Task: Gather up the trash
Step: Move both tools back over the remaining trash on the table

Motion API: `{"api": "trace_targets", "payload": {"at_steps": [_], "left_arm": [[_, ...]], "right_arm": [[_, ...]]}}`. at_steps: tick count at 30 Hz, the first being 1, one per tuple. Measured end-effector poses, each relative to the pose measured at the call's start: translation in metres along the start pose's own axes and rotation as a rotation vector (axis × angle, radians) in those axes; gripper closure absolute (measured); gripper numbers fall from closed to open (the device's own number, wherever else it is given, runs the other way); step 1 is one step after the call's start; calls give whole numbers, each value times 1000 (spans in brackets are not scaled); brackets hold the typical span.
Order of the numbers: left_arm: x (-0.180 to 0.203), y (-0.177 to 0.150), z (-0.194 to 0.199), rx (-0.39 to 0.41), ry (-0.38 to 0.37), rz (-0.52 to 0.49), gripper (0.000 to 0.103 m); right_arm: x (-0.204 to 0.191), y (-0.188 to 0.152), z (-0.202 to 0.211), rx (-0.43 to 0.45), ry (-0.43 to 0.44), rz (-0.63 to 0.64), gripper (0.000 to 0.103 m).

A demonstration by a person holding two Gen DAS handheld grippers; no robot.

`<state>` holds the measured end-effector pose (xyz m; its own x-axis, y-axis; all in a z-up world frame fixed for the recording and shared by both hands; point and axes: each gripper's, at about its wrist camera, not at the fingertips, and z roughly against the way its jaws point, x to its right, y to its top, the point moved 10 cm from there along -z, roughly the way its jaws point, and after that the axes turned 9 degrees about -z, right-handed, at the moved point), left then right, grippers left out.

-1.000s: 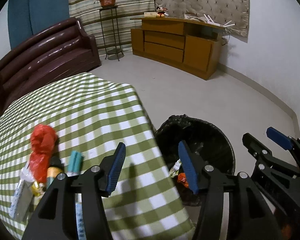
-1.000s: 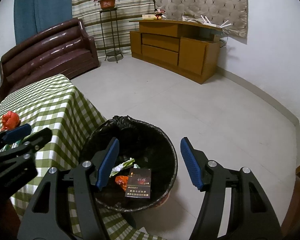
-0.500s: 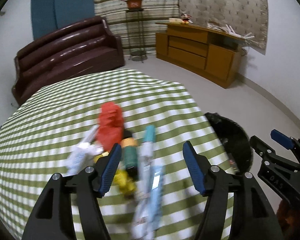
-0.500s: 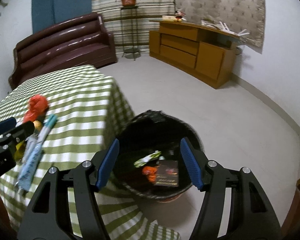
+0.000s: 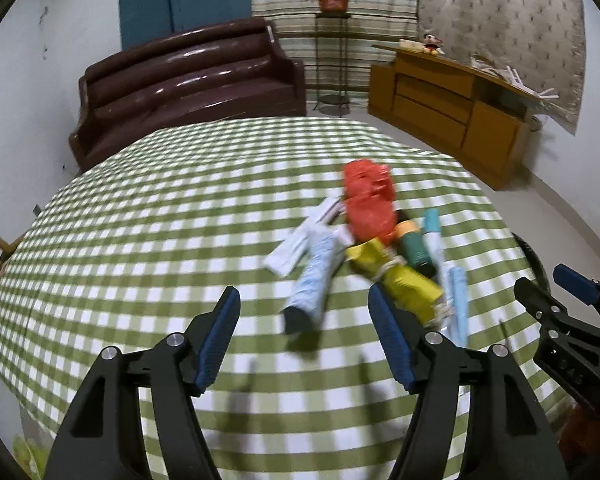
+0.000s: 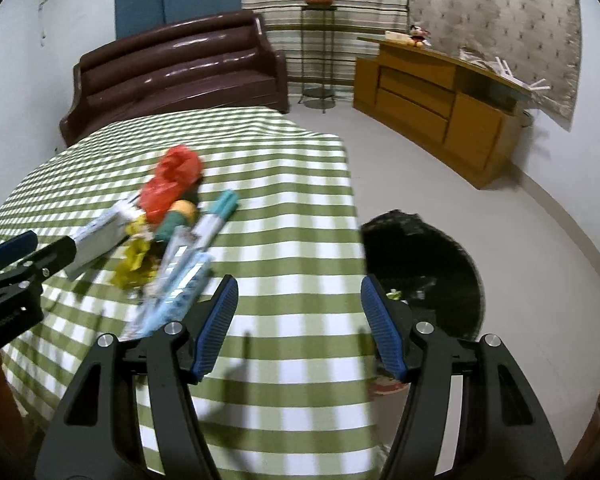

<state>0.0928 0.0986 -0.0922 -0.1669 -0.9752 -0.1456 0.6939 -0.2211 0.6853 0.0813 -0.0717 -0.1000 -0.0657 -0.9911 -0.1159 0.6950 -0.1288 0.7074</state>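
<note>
gaping l claw (image 5: 304, 336) & r claw (image 6: 298, 326), both empty

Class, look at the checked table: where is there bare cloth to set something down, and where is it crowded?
Bare cloth lies on the sofa side of the table, left of the trash heap. Another free strip runs between the long blue packet and the edge above the bin. It is crowded around the red bag and yellow wrapper.

Your trash pile (image 5: 380, 248) at the desk's (image 5: 140, 240) one o'clock was smeared by motion, its labels unreadable. The desk edge hid the black bin's (image 6: 428, 272) left side; what lay inside was too dim to tell.
</note>
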Motion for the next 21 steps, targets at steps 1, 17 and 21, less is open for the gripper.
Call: {"api": "trace_targets", "payload": {"at_steps": [1, 17, 21], "left_arm": [[-4, -2, 1, -1, 3, 4, 38], [-50, -22, 5, 1, 31, 65, 38], [-49, -24, 3, -3, 23, 68, 38]], "right_arm": [[-6, -1, 1, -2, 6, 6, 41], [-45, -16, -7, -40, -17, 83, 41], [-36, -14, -10, -44, -53, 73, 41]]}}
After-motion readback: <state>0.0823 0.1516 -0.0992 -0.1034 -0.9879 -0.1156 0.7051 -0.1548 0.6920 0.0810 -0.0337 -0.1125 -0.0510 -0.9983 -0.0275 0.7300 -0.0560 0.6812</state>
